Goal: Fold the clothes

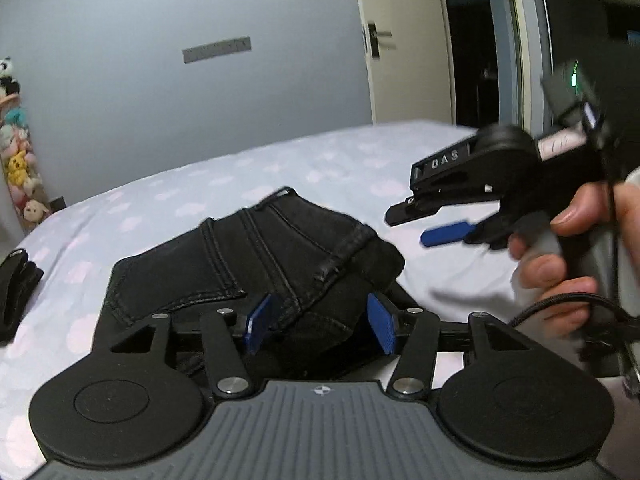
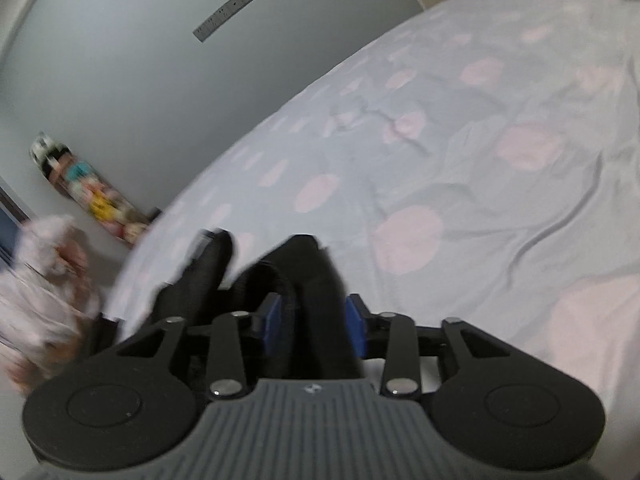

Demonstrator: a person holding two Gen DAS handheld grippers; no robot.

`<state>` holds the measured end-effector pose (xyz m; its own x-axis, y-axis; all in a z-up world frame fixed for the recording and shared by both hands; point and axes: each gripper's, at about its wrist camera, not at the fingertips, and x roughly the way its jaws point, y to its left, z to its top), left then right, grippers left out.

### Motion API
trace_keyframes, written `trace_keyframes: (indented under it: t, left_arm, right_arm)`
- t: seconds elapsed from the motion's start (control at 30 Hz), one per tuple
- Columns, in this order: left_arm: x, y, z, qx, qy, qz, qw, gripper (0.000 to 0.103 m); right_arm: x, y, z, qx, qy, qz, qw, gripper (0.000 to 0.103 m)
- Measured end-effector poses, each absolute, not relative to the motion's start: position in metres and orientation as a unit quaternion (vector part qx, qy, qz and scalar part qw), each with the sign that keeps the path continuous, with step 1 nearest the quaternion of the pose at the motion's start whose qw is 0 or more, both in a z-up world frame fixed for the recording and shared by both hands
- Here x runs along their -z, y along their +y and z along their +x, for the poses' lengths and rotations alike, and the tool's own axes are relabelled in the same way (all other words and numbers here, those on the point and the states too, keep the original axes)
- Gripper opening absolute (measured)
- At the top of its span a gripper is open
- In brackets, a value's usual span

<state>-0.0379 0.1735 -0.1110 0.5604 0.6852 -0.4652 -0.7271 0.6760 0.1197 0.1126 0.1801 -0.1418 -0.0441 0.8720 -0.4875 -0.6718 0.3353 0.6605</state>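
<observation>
L claw [image 1: 320, 322] is part-open w/ the folded black jeans [image 1: 256, 264] loose between its pads on the bed [image 1: 280, 168], R claw [image 1: 424, 226] likewise part-open, clear to their right; fold looks done, so next I'd back both off.

— What are we looking at behind everything?

— We are facing a plain grey wall [image 1: 140, 80] with a long strip of switches or sockets [image 1: 217, 49] sitting on it.

— And to the right?

— We are seeing a cream door [image 1: 400, 40] with a dark handle [image 1: 376, 38], and a dark opening is showing beside it.

— What is filling the lower part?

— A bed [image 2: 460, 140] is stretching across, wearing a pale blue sheet with pink spots, slightly creased.

— Anything in the corner?

— A column of soft toys [image 1: 18, 148] is hanging by the wall at the left.
</observation>
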Motion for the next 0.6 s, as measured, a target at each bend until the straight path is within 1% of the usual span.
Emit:
trace_keyframes:
  t: [0.07,0.1,0.13,0.2,0.3,0.4,0.43,0.6]
  left_arm:
    - [0.106,0.174,-0.052,-0.414,0.234,-0.051,0.878,0.062]
    - [0.105,0.176,-0.060,-0.422,0.231,-0.057,0.875,0.062]
    - [0.104,0.180,-0.067,-0.432,0.231,-0.062,0.870,0.062]
    - [0.102,0.188,-0.080,-0.453,0.235,-0.076,0.857,0.062]
    - [0.103,0.199,-0.103,-0.484,0.236,-0.107,0.836,0.062]
    - [0.103,0.210,-0.128,-0.501,0.222,-0.152,0.822,0.063]
    - [0.103,0.213,-0.135,-0.506,0.217,-0.165,0.818,0.063]
    - [0.103,0.221,-0.172,-0.515,0.204,-0.214,0.805,0.063]
  right_arm:
    - [0.142,0.181,0.115,-0.580,0.465,0.133,0.656,0.055]
    - [0.144,0.182,0.115,-0.588,0.475,0.145,0.638,0.065]
    - [0.146,0.185,0.116,-0.596,0.490,0.158,0.616,0.072]
    - [0.149,0.190,0.113,-0.600,0.508,0.160,0.597,0.078]
    - [0.150,0.198,0.107,-0.603,0.512,0.152,0.592,0.078]
    - [0.153,0.206,0.109,-0.595,0.518,0.139,0.599,0.083]
    - [0.157,0.209,0.111,-0.595,0.529,0.141,0.589,0.085]
    - [0.179,0.230,0.128,-0.593,0.583,0.159,0.532,0.086]
